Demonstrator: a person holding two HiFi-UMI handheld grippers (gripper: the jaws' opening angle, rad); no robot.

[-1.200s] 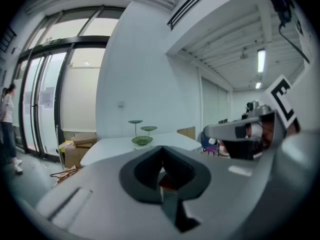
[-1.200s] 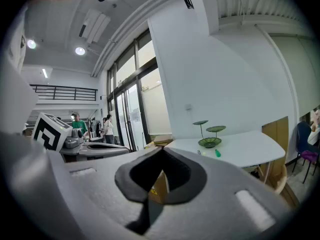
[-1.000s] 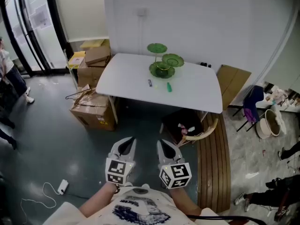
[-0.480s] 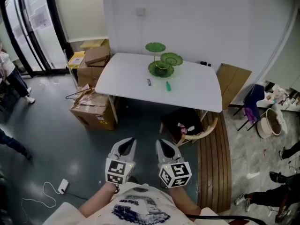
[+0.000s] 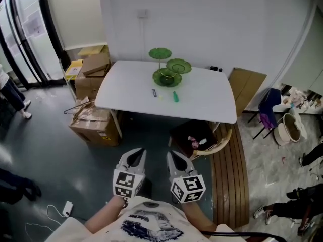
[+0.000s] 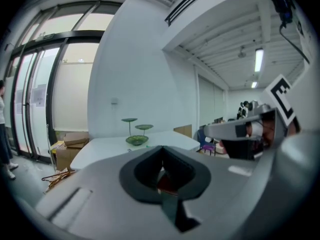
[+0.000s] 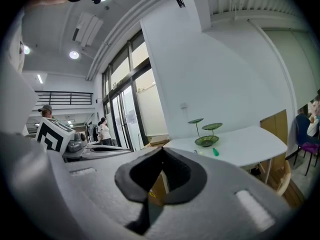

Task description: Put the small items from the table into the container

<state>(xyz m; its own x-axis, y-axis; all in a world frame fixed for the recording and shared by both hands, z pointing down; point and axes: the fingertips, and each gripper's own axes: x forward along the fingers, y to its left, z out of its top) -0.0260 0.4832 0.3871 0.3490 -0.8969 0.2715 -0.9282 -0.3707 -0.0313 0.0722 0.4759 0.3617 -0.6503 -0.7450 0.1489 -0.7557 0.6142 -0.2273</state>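
Far ahead stands a white table (image 5: 202, 100) with a green tiered dish stand (image 5: 166, 70) on it. In front of the stand lie three small items: a dark one (image 5: 154, 92), a pale yellow one (image 5: 161, 97) and a green one (image 5: 175, 96). My left gripper (image 5: 136, 157) and right gripper (image 5: 176, 159) hang side by side over the dark floor, well short of the table, both shut and empty. The left gripper view has the stand (image 6: 136, 134) beyond the closed tips (image 6: 163, 147). The right gripper view has the stand (image 7: 206, 134) and the green item (image 7: 215, 152) past its closed tips (image 7: 163, 149).
Cardboard boxes (image 5: 91, 125) are stacked left of the table, and a chair with a dark seat (image 5: 199, 135) stands at its front right. A wooden bench (image 5: 232, 175) runs along the right. A person (image 5: 12, 92) walks by the glass doors at left. A cable (image 5: 65, 205) lies on the floor.
The whole view has moved a little closer to the table, which has shifted left in the picture. The people at the left have moved. Both grippers stay shut, side by side.
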